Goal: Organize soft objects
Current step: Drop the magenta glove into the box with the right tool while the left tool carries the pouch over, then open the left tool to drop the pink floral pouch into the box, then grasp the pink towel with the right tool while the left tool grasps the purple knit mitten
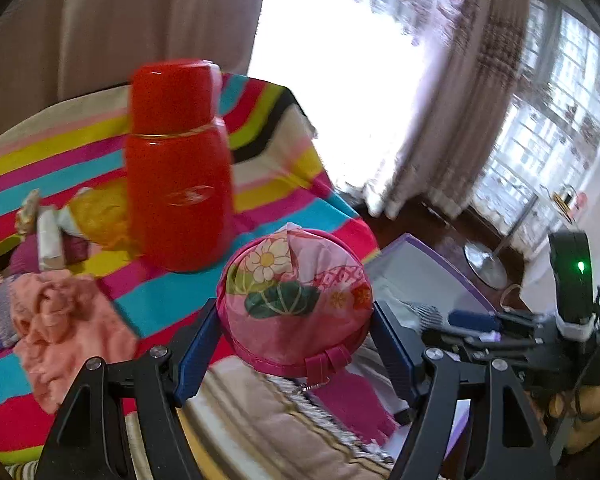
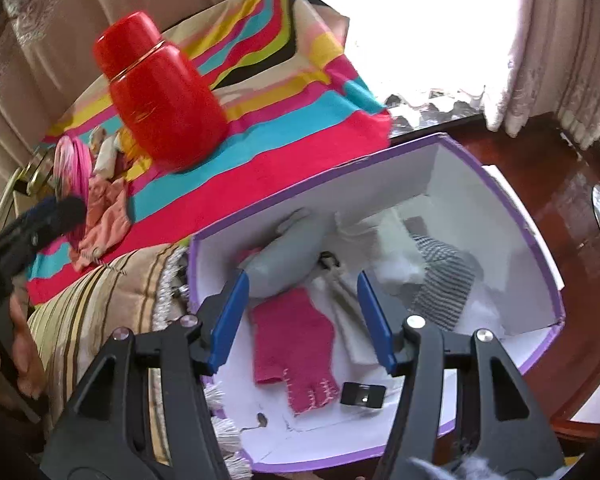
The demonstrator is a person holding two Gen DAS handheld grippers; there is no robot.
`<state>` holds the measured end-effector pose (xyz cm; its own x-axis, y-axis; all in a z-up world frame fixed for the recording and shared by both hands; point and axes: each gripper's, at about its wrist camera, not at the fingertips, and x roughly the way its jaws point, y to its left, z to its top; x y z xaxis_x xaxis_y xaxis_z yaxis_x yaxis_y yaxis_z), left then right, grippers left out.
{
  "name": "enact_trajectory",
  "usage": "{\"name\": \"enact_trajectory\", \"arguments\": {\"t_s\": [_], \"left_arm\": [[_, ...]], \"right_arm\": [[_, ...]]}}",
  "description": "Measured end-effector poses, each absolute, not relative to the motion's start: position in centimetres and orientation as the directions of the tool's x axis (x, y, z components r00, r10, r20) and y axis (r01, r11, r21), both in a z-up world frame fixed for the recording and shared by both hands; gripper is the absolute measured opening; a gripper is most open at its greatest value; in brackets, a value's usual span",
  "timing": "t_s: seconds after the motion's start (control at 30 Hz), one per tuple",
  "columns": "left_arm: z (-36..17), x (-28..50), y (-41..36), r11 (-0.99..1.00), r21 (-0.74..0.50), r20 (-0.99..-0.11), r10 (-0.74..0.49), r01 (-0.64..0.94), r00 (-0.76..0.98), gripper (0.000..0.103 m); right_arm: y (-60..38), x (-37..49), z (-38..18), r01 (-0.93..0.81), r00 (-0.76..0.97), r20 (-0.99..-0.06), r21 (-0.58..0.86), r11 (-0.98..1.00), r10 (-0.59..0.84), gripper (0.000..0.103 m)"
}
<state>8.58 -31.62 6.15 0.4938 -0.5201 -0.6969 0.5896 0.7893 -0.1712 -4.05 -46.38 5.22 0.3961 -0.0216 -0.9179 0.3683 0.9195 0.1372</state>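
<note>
Gripping a round pink floral pouch (image 1: 296, 300) between its blue fingers (image 1: 198, 350), the left claw (image 1: 296, 344) holds it above the near edge of the striped cloth (image 1: 260, 184), its dark pink rim and small tab turned toward the camera. Right claw (image 2: 300, 316) hangs over the purple-edged box (image 2: 540, 248) with its jaws apart and nothing pressed between the pads; a pink knitted glove (image 2: 296, 352) lies on the box floor directly beneath the gap. No earlier view is given, so only that parted stance can be told. Bright bands of pink, turquoise, yellow and red run across the cloth, which covers a raised surface beside a beige striped cushion (image 2: 100, 300) with a fringe. On the cloth stands a red flask (image 1: 178, 168) with a gold ring below its cap, upright, and to its left lie a crumpled peach cloth (image 1: 64, 328), a yellow piece (image 1: 96, 216) and a few small bundles too blurred to name. Behind, beige curtains (image 1: 120, 20) hang on either side of a very bright window, and dark polished wood (image 2: 560, 184) shows beyond the box, though whether it is floor or table I cannot tell. Inside the white-lined box lie, besides the glove, a grey soft toy (image 2: 288, 256) toward the left wall, a grey-and-white striped knit piece (image 2: 444, 284) toward the right, pale white fabric between them, and a small black clip-like item (image 2: 362, 396) near the glove's fingers.
</note>
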Motion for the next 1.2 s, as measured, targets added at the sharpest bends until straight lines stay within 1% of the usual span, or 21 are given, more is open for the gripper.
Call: {"name": "enact_trajectory", "arguments": {"t_s": [0.17, 0.23, 0.33, 0.53, 0.67, 0.73, 0.83, 1.2], "left_arm": [[6.0, 7.6, -34.3, 0.724, -0.197, -0.699, -0.576, 0.661, 0.423, 0.075], [6.1, 7.2, -35.3, 0.674, -0.234, -0.692, -0.621, 0.701, 0.367, 0.076], [5.8, 7.1, -36.0, 0.659, -0.251, -0.696, -0.632, 0.709, 0.341, 0.079], [6.0, 7.7, -34.9, 0.682, -0.268, -0.687, -0.631, 0.681, 0.361, 0.083], [6.1, 7.8, -33.7, 0.701, -0.257, -0.672, -0.624, 0.666, 0.398, 0.083], [6.0, 7.7, -33.0, 0.71, -0.251, -0.667, -0.619, 0.657, 0.415, 0.083], [6.0, 7.8, -31.5, 0.725, -0.26, -0.664, -0.614, 0.637, 0.428, 0.083], [5.8, 9.8, -22.7, 0.842, -0.262, -0.672, -0.51, 0.472, 0.536, 0.083]], "right_arm": [[-47.9, -4.4, 5.7, 0.41, 0.407, -0.911, 0.12, 0.904, -0.063, 0.061], [-48.4, -4.5, 5.9, 0.421, 0.411, -0.909, 0.121, 0.899, -0.07, 0.062], [-48.5, -4.5, 5.9, 0.425, 0.414, -0.907, 0.12, 0.897, -0.075, 0.065], [-48.0, -4.3, 5.6, 0.409, 0.416, -0.908, 0.13, 0.903, -0.058, 0.068], [-46.7, -3.8, 5.8, 0.365, 0.432, -0.9, 0.125, 0.922, -0.049, 0.07], [-45.9, -3.5, 6.2, 0.336, 0.446, -0.893, 0.103, 0.936, -0.061, 0.078], [-44.3, -3.1, 7.0, 0.301, 0.473, -0.877, 0.076, 0.951, -0.08, 0.085], [-39.1, -0.1, 6.5, 0.187, 0.479, -0.878, 0.133, 0.973, 0.028, 0.087]]}}
